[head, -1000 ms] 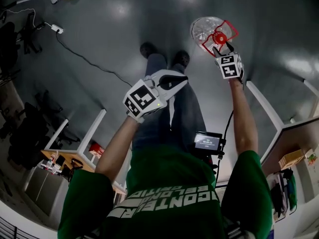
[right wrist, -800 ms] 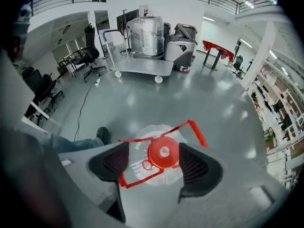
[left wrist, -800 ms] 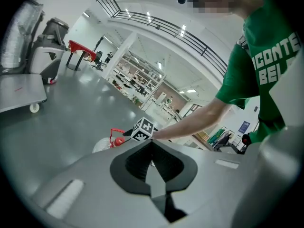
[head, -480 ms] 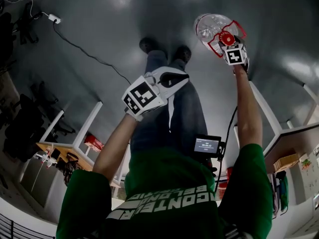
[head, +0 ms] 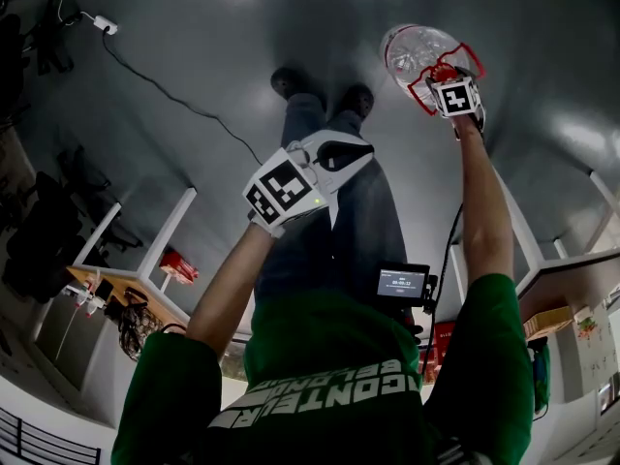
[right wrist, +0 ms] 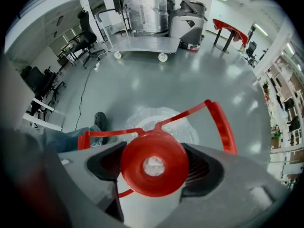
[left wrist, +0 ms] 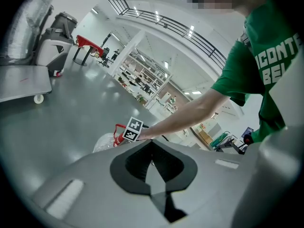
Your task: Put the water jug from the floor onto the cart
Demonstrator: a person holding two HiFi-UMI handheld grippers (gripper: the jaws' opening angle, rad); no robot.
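Wears green short-sleeved shirt [head: 329, 356] with white lettering, blue jeans [head: 368, 223], dark shoes [head: 288, 81], and a small cabled screen [head: 402, 282] at the waist.

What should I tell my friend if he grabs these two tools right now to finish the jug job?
Left tool: shut, empty.
Right tool: open, pointing down, the red cap between its jaws, not gripped.
Water jug: on the floor, upright.
Cart: away across the floor.
Done: right tool lined up over the cap.
Left: grip, lift, carry the jug to the cart.
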